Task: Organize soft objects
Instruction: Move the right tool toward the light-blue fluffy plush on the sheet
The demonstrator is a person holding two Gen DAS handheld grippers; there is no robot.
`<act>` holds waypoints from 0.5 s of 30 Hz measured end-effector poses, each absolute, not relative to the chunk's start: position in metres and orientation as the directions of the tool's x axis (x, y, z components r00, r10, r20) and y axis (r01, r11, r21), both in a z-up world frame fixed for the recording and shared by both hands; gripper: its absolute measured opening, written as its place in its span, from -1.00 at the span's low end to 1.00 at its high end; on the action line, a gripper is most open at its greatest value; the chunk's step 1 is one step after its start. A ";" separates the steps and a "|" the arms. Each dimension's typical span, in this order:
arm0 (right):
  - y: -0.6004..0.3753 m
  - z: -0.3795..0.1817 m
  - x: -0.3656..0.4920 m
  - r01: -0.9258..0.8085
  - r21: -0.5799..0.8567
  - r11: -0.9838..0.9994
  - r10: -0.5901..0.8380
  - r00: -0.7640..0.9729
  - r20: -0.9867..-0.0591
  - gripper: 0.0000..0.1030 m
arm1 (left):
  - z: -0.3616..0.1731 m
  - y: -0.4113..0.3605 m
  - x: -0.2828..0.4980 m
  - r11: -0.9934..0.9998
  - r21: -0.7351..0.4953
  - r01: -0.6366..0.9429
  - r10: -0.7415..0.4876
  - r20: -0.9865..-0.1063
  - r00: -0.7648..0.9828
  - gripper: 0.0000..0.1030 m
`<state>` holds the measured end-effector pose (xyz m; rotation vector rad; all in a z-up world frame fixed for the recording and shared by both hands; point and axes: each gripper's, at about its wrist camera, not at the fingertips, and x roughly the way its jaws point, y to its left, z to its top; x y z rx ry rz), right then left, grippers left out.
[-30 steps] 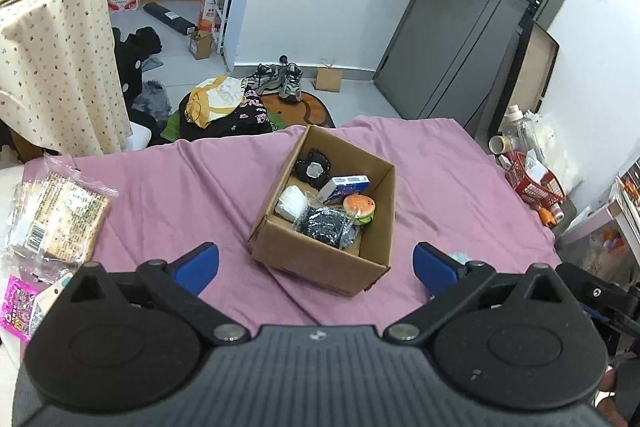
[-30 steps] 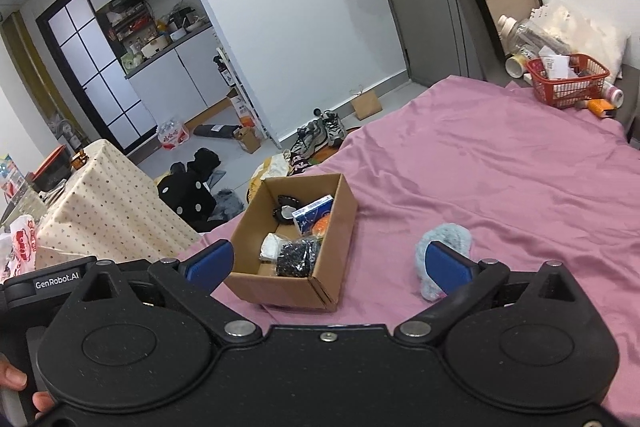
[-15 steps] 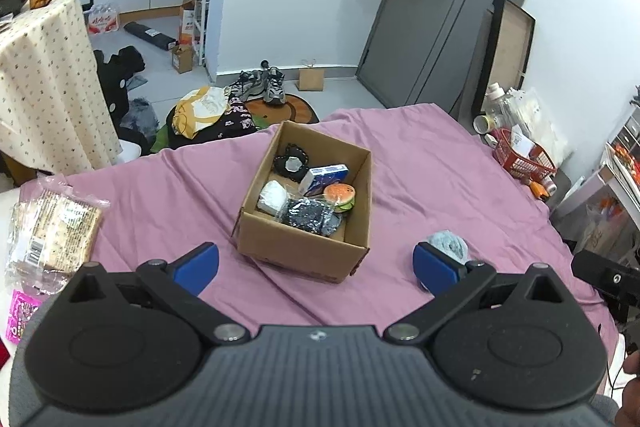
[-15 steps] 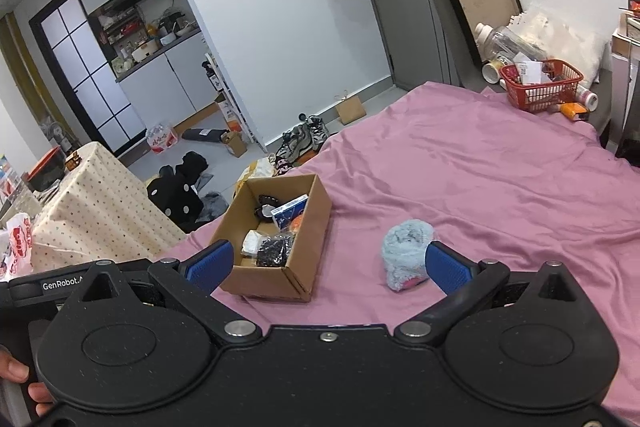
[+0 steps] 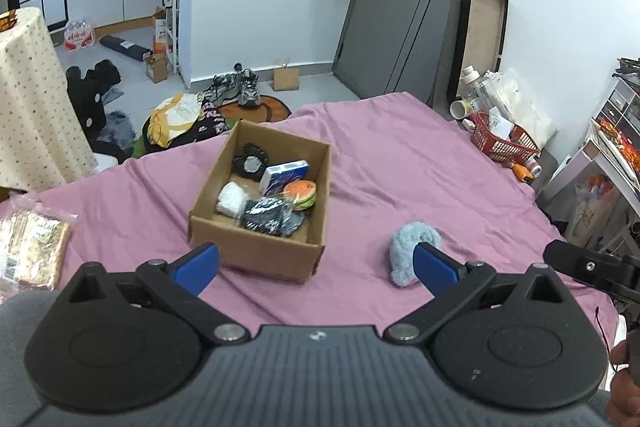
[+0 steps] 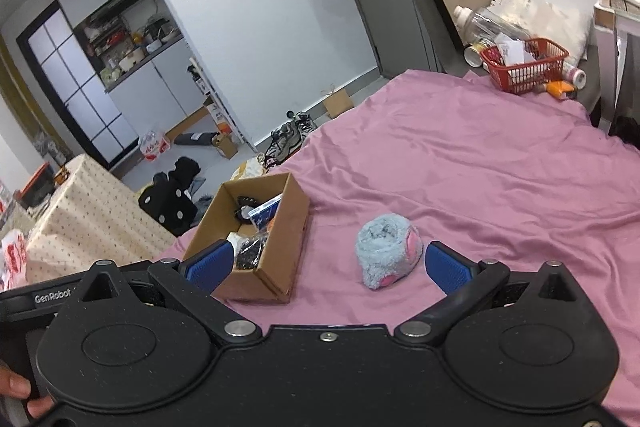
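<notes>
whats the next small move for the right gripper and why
Probably ease the right gripper forward and down over the fluffy blue plush. Its jaws stand open and empty, the plush lies loose on the pink sheet just ahead of them, beside the cardboard box rather than in it.

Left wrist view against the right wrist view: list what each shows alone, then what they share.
Left only: the snack packet at the left edge of the bed and the burger-shaped toy in the box. Right only: the pink patches on the blue plush. Both: the cardboard box, the plush on the purple sheet, the red basket, open grippers.
</notes>
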<state>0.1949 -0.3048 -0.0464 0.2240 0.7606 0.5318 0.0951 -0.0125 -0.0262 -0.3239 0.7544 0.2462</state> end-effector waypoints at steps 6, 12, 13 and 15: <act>-0.314 -0.060 0.215 -0.348 0.425 0.836 0.548 0.587 -0.596 0.99 | -0.032 -0.024 0.114 0.919 -0.219 -0.328 0.090 -0.693 0.715 0.98; -0.318 -0.072 0.235 -0.325 0.456 0.828 0.556 0.577 -0.598 0.90 | -0.042 -0.033 0.137 0.916 -0.244 -0.318 0.061 -0.699 0.712 0.94; -0.318 -0.074 0.238 -0.317 0.464 0.827 0.557 0.572 -0.602 0.88 | -0.043 -0.035 0.141 0.914 -0.242 -0.324 0.065 -0.703 0.708 0.94; -0.320 -0.079 0.247 -0.299 0.484 0.822 0.562 0.559 -0.609 0.76 | -0.046 -0.036 0.147 0.911 -0.248 -0.329 0.066 -0.700 0.711 0.93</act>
